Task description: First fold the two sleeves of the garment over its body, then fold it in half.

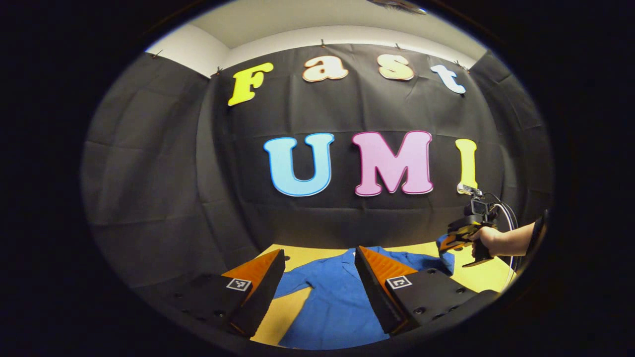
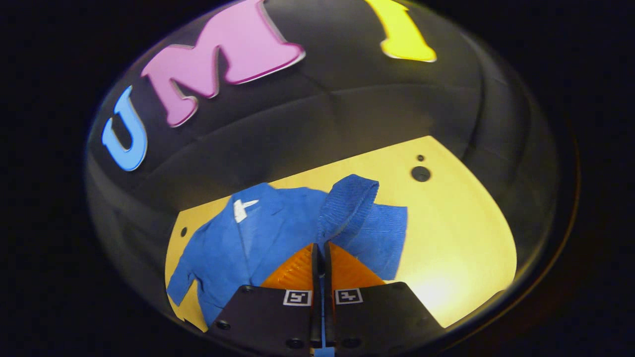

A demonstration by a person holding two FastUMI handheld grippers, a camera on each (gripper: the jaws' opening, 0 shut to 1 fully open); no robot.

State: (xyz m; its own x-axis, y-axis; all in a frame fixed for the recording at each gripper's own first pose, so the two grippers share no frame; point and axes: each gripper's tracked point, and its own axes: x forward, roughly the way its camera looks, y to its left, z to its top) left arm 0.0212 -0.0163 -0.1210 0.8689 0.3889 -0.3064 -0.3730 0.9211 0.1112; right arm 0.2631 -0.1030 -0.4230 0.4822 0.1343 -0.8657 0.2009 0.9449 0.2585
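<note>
The yellow surface (image 2: 461, 233) is carrying the blue garment (image 2: 268, 233), which is lying flat with its collar end toward the booth wall and its long axis running away from the wall; its lower hem is being cut off behind the grippers in both views. The right gripper (image 2: 321, 258) is holding one sleeve (image 2: 347, 203) lifted, jaws clenched on the cloth. The left gripper (image 1: 320, 275) is hovering above the garment, jaws released.
</note>
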